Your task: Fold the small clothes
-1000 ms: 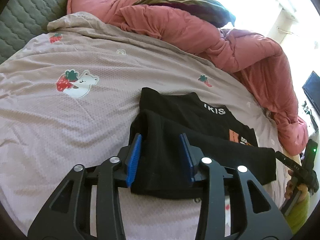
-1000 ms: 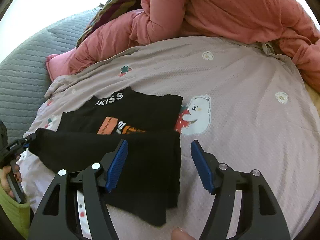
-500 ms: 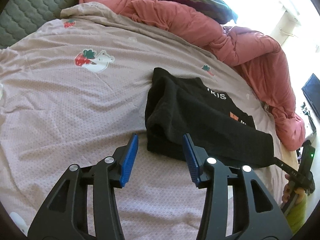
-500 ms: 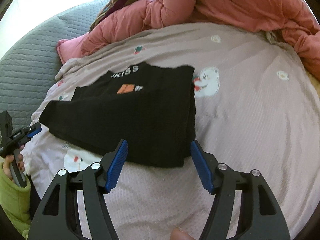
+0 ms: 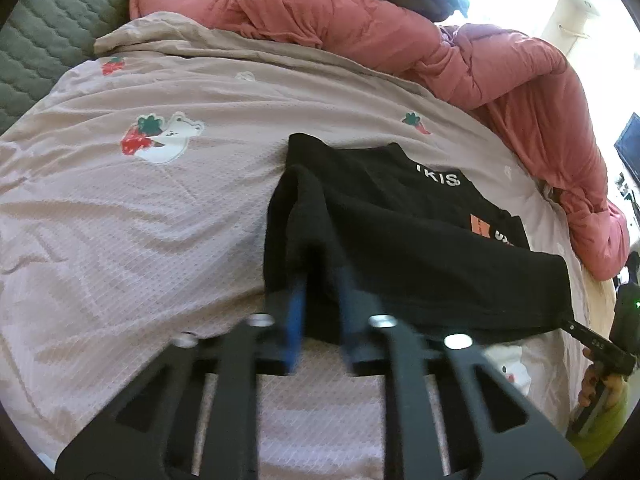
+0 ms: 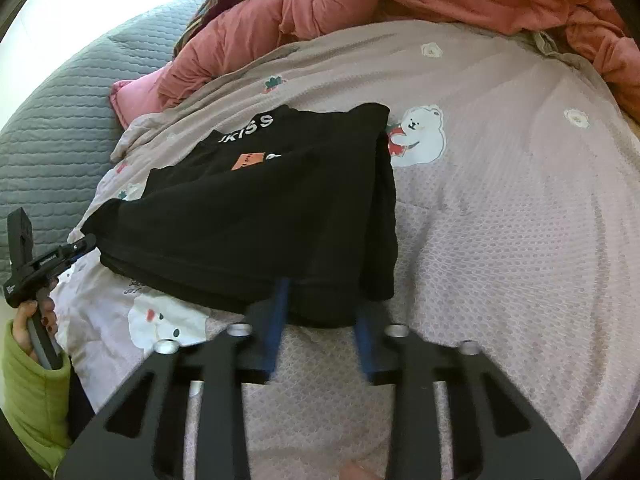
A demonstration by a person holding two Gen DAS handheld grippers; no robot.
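A: Left side first, quick. What's free?

B: Left wrist view: the bedspread [image 5: 140, 220] is bare out to its left edge, just a bear print on it. Grey quilted cover [image 5: 40, 20] lies beyond that edge. Lots of room there.

A: Task item?

B: Black T-shirt [image 5: 400, 248], part folded, on the bedspread near the middle, white letters and an orange patch facing up. Its left fold edge lines up with the left gripper [image 5: 322, 280].

A: Tongs?

B: The left gripper is pressed together on the shirt's near left hem. Blurry, but there is cloth between the pads.

A: Right end?

B: The right gripper [image 6: 320, 300] has its jaws closing, with the near right hem between them. The pads are blurred and apart, and I can't see them pressing. In the right wrist view the shirt's right edge stands lifted in a ridge, with bare bedspread from there to the right.

A: Limits?

B: A pink duvet [image 5: 480, 64] is heaped along the far side and curls down the right. A green sleeve [image 6: 32, 392] is at the near left corner of that view.
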